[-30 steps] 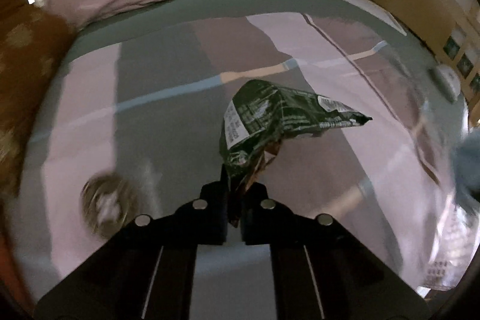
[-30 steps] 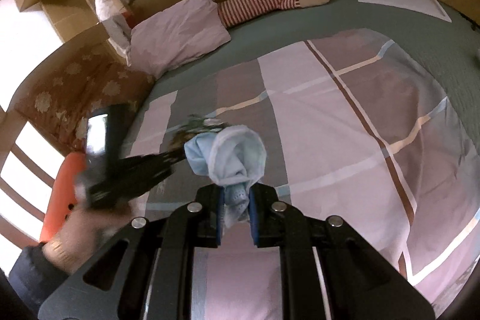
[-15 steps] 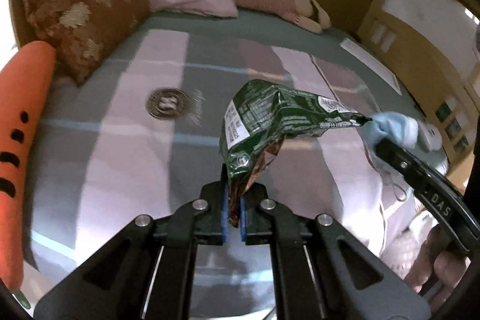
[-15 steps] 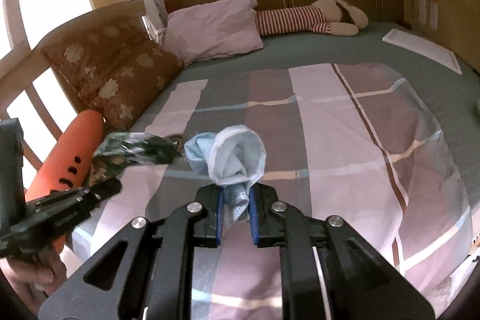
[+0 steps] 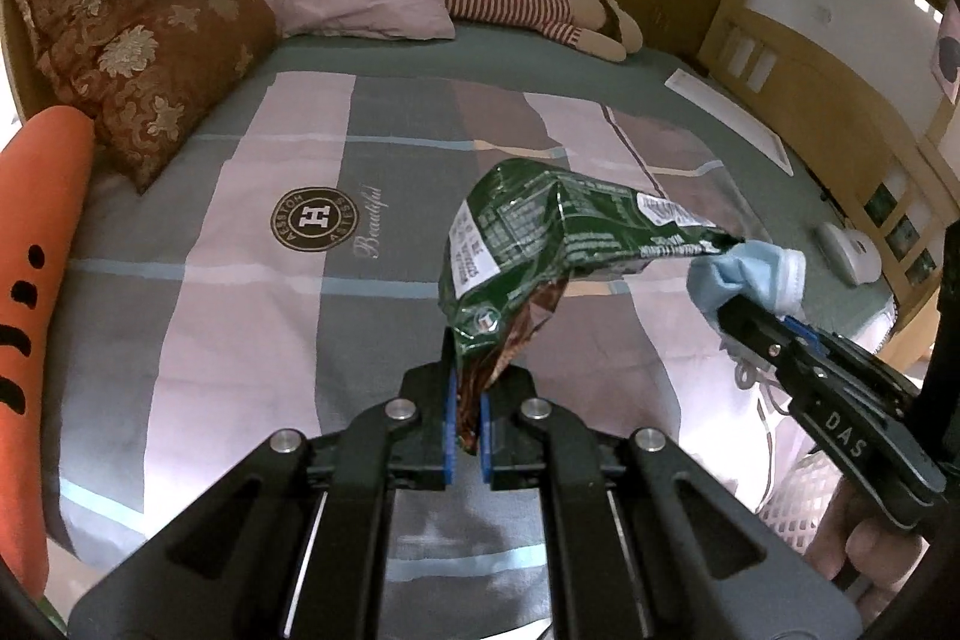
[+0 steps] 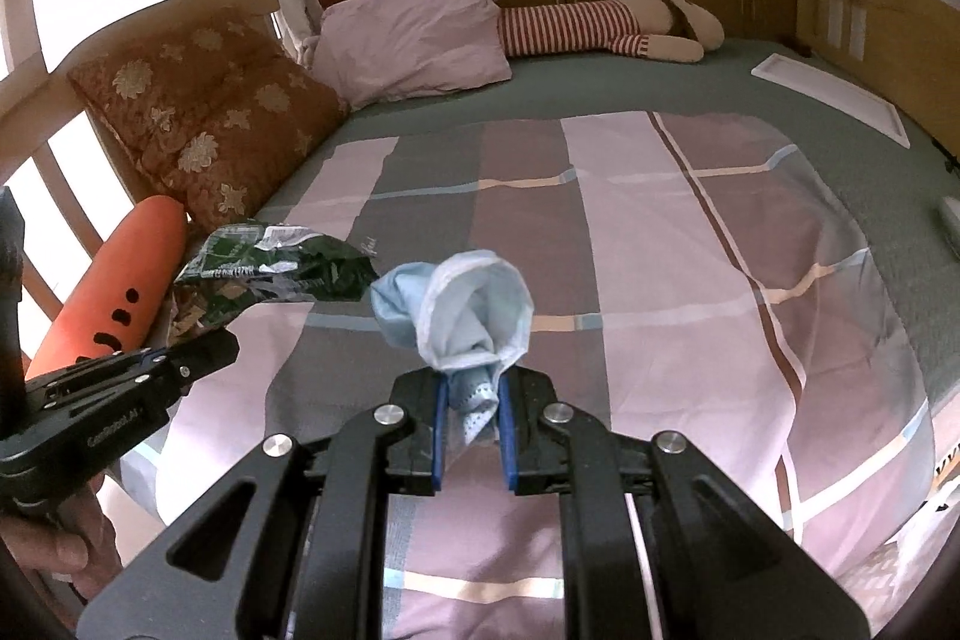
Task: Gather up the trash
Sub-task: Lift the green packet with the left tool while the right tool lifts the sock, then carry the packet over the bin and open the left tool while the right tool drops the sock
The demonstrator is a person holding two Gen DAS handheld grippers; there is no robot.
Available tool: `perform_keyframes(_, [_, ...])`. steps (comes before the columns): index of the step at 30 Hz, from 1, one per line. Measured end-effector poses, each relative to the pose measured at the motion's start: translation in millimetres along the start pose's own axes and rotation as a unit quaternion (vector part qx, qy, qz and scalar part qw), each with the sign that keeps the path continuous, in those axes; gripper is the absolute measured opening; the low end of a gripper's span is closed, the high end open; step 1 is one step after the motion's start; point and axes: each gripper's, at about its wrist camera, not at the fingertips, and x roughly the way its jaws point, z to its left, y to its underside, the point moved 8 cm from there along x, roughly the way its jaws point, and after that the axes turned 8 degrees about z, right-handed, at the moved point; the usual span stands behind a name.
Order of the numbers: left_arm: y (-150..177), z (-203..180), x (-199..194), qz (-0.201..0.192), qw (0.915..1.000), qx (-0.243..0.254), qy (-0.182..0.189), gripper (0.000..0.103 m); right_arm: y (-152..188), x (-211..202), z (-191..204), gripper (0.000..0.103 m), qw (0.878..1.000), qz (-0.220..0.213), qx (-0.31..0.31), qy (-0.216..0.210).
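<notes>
currently left tongs (image 5: 467,421) pinch the torn end of a green snack bag (image 5: 558,238), held up over the striped bedspread (image 5: 240,292). right tongs (image 6: 471,421) pinch a crumpled blue face mask (image 6: 462,310), also above the bed; bag tip and mask nearly touch. beyond: orange carrot cushion (image 5: 36,280), brown floral pillow (image 6: 204,112), pink pillow (image 6: 414,34), striped plush toy (image 6: 600,22) at the headboard.
</notes>
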Motion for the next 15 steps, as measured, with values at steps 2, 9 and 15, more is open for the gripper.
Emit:
perform_keyframes(2, [1, -2, 1, 0.001, 1.0000, 0.000, 0.002, 0.006, -1, -5, -4, 0.014, 1.000, -0.006, 0.004, 0.002])
perform_keyframes(9, [7, -33, -2, -0.003, 0.9984, 0.047, 0.032, 0.006, 13, -102, -66, 0.015, 0.994, -0.082, 0.076, 0.008])
perform_keyframes(15, [31, -116, -11, 0.026, 0.9855, 0.142, 0.090, 0.006, 94, -204, -184, 0.015, 0.977, -0.094, 0.139, 0.134])
